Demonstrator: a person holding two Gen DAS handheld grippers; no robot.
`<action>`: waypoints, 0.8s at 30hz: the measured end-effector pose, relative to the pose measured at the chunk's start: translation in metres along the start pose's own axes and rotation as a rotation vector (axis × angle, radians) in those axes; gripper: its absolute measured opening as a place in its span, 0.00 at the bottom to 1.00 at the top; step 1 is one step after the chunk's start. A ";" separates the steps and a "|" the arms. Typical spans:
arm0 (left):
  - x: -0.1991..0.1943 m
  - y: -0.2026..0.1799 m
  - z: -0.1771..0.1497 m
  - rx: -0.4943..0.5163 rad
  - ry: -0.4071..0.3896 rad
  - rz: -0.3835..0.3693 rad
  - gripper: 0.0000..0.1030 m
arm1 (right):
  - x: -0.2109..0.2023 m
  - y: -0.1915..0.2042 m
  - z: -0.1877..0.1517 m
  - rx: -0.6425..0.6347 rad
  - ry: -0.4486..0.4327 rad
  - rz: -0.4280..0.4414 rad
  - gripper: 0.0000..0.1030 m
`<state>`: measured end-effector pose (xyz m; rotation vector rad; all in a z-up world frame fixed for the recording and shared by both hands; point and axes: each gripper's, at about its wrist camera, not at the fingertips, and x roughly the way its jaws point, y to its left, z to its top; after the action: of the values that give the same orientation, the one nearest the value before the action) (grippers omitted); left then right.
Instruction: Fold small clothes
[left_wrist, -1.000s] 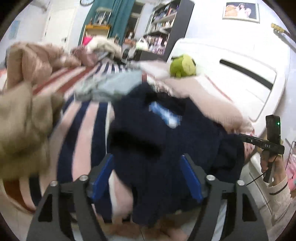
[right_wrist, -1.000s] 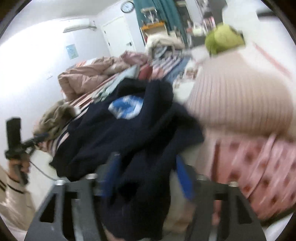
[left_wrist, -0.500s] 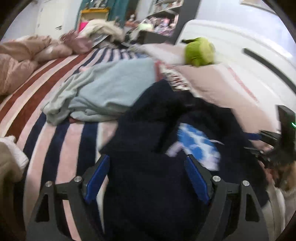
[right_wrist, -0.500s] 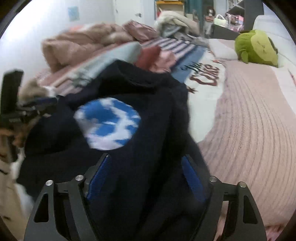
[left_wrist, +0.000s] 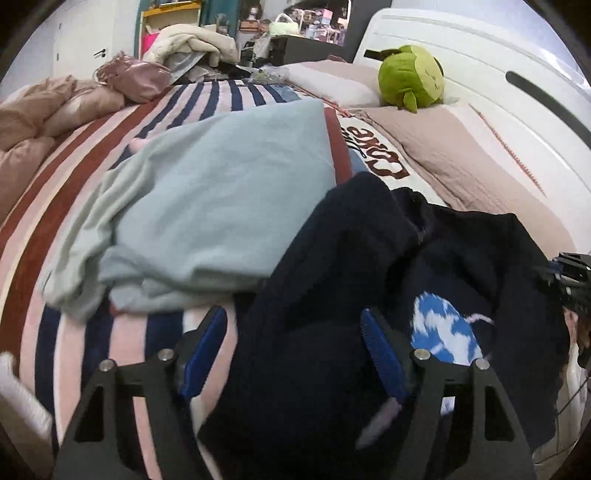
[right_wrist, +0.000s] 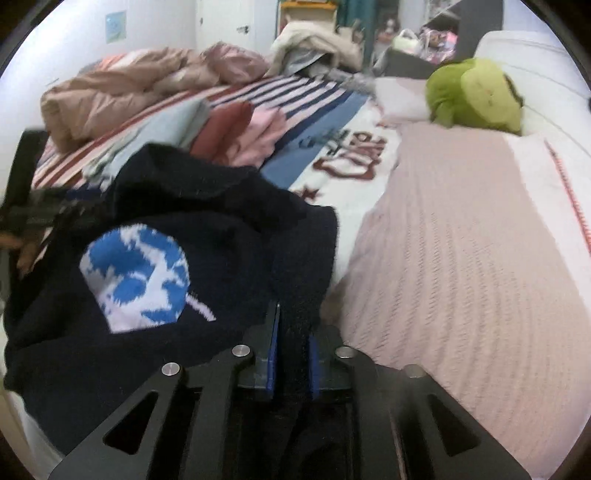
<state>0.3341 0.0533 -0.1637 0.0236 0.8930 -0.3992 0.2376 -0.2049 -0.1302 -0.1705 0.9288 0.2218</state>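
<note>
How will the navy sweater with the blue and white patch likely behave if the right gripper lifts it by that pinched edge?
Probably floppy: the navy sweater lies in soft, slumped folds. Pinched at one edge by the right gripper, the rest would likely hang and drag. The thick knit looks fairly heavy for its size, yet unlikely to slip from the pads.

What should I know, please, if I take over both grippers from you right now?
Right gripper: jaws have just been closing, now pinched on a fold of the navy sweater.
Left gripper: jaws have narrowed slightly but are open, with sweater fabric lying between them, not pressed.
The sweater lies crumpled on the striped bedspread, blue-and-white patch facing up, beside a light blue garment.
Done: sweater brought onto the bed.
Left: close the left gripper, spread the sweater flat, fold it; the light blue garment looks unfolded too.
</note>
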 end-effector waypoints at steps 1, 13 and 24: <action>0.004 -0.003 0.003 0.009 0.006 -0.004 0.69 | 0.001 0.000 -0.001 0.002 0.002 -0.002 0.43; -0.028 0.009 0.034 -0.021 -0.175 0.227 0.09 | -0.030 -0.014 0.004 0.045 -0.123 0.012 0.54; -0.097 0.017 -0.028 -0.088 -0.215 -0.027 0.73 | -0.084 -0.031 -0.071 0.196 -0.184 0.168 0.71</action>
<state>0.2651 0.1061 -0.1099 -0.1103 0.6979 -0.3793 0.1421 -0.2615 -0.1031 0.1082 0.7768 0.2953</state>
